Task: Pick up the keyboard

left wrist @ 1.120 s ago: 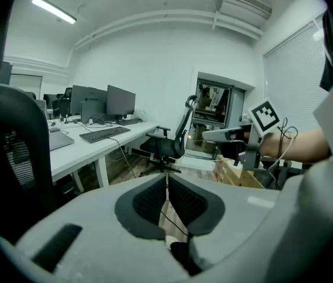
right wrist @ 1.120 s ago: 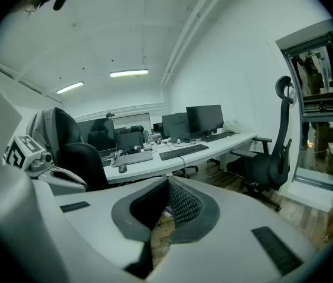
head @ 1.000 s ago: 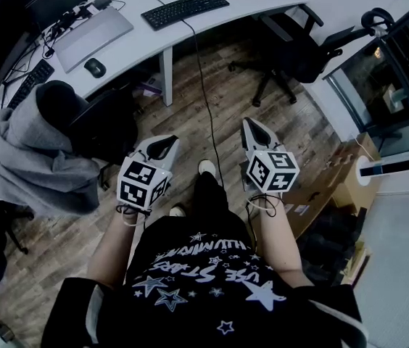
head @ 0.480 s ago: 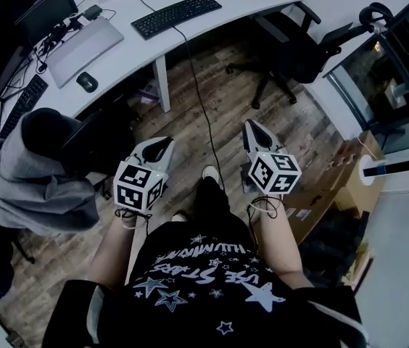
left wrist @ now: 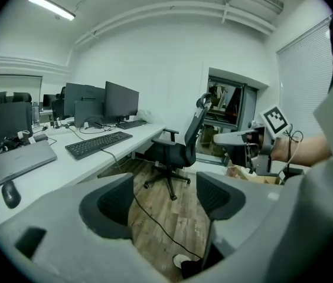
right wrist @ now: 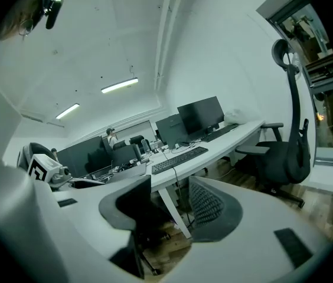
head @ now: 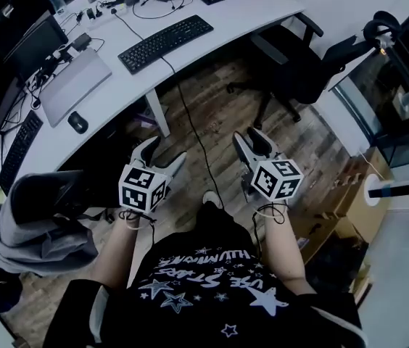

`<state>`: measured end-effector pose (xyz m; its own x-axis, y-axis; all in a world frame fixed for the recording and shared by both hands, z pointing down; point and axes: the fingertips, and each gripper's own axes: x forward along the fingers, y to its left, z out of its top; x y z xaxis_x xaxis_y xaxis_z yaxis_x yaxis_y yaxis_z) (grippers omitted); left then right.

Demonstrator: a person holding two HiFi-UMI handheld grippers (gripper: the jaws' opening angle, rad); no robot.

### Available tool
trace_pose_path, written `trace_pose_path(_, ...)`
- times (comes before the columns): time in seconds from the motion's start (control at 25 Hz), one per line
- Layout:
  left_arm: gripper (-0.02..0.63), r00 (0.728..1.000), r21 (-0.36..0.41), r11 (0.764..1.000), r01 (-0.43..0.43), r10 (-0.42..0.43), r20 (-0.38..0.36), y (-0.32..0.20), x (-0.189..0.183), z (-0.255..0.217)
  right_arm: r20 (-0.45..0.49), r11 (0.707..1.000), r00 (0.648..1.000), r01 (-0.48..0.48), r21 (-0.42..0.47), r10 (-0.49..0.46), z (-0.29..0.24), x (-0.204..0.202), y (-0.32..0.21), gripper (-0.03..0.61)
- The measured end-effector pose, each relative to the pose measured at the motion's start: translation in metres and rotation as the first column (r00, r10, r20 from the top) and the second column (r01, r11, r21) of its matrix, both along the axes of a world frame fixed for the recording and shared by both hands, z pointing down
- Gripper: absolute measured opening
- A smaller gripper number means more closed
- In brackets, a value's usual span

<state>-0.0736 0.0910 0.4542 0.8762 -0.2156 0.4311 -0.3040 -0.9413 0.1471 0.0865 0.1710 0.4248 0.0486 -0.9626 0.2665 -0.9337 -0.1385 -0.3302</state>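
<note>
Smooth white desk [head: 244,9], flat black keyboard [head: 165,43]; left gripper [head: 162,154], right gripper [head: 249,139] opening, both empty.

Black keyboard [head: 166,43] flat on the white desk [head: 262,9], near its front edge.

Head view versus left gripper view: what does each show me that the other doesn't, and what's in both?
Only the head view: the grey jacket at lower left, and the marker cube on the left tool. Only the left gripper view: the ceiling light, and the gap between the left tool's jaws, which are opening with nothing between them. Both: the keyboard on the white desk, the laptop, the mouse, the office chair and the cable on the floor.
</note>
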Motion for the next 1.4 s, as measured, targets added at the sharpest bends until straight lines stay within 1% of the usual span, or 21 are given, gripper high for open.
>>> trace_pose_path(0.08,0.347,1.000,0.004,1.000,0.016,-0.016,-0.004,-0.012,0.021,-0.003,0.006,0.999,0.999,0.034,-0.003,-0.034,0.001,0.016,-0.014,0.221)
trace_pose_path(0.24,0.376,0.998,0.022,0.998,0.064,-0.064,0.003,-0.036,0.055,-0.007,0.025,0.997,0.997,0.079,-0.009,-0.079,0.004,0.049,-0.042,0.277)
trace_pose_path(0.4,0.394,0.990,0.025,0.990,0.139,-0.139,0.008,-0.064,0.074,-0.004,0.034,0.993,0.992,0.119,-0.012,-0.118,0.006,0.080,-0.071,0.327)
trace_pose_path(0.52,0.399,0.984,0.034,0.984,0.176,-0.177,0.027,-0.083,0.083,0.000,0.042,0.988,0.988,0.153,-0.023,-0.152,0.012,0.099,-0.087,0.356)
trace_pose_path(0.64,0.400,0.976,0.054,0.975,0.214,-0.216,0.033,-0.104,0.089,-0.005,0.043,0.981,0.982,0.188,-0.042,-0.186,0.019,0.115,-0.105,0.370)
trace_pose_path(0.76,0.400,0.967,0.057,0.967,0.250,-0.252,0.034,-0.121,0.087,-0.007,0.049,0.978,0.979,0.202,-0.045,-0.200,0.022,0.124,-0.126,0.377)
trace_pose_path(1.04,0.400,0.950,0.049,0.950,0.308,-0.310,0.046,-0.167,0.071,0.006,0.051,0.966,0.968,0.250,-0.066,-0.247,0.033,0.119,-0.181,0.379)
trace_pose_path(1.24,0.400,0.948,0.063,0.949,0.310,-0.313,0.057,-0.231,0.079,0.018,0.009,0.959,0.965,0.261,-0.114,-0.262,0.043,0.137,-0.236,0.382)
trace_pose_path(1.32,0.400,0.946,0.076,0.946,0.314,-0.319,0.055,-0.263,0.085,0.022,-0.031,0.957,0.964,0.256,-0.133,-0.262,0.043,0.148,-0.266,0.396)
trace_pose_path(1.4,0.400,0.944,0.089,0.943,0.319,-0.325,0.062,-0.296,0.088,0.026,-0.070,0.950,0.957,0.269,-0.156,-0.282,0.042,0.155,-0.301,0.416)
